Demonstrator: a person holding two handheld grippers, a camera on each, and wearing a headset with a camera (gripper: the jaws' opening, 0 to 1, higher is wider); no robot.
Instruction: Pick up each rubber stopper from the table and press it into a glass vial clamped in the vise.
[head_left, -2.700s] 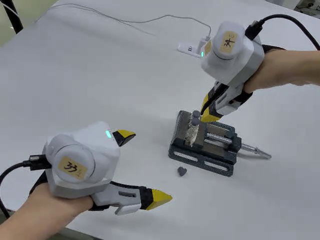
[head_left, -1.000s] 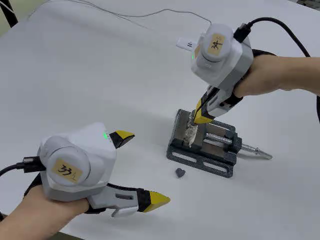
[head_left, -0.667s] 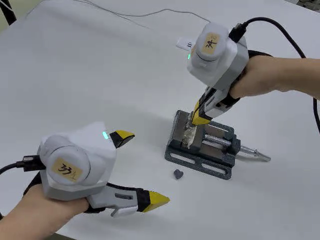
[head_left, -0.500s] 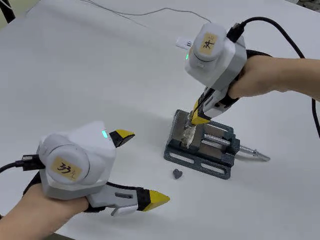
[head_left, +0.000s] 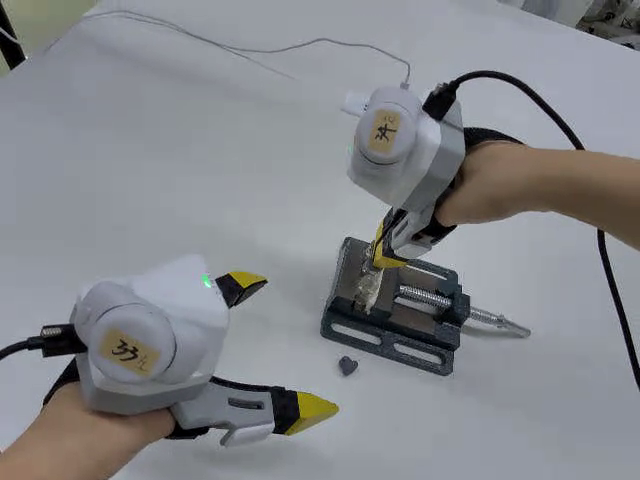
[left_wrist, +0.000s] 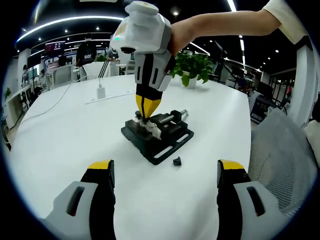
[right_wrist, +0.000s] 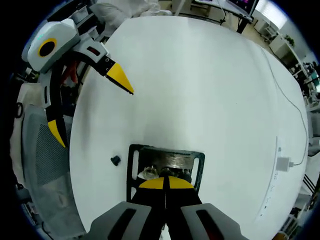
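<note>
**Right gripper (head_left: 378, 258) shut above the vise (head_left: 395, 320)**

Its hand angles it steeply downward, jaws closed tip to tip on the glass vial (head_left: 364, 290) beneath (whether a stopper sits between them, I cannot tell). Left gripper (head_left: 288, 345) hovers level, jaws spread wide, empty; a rubber stopper (head_left: 347, 365) lies ahead of its tips. Tan stickers (head_left: 386, 131) on both bear handwriting; the left's reads roughly "33".

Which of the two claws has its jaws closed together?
The right claw, the one pointing down onto the vise: its yellow tips meet. The left claw has its tips wide apart, over the table.
</note>
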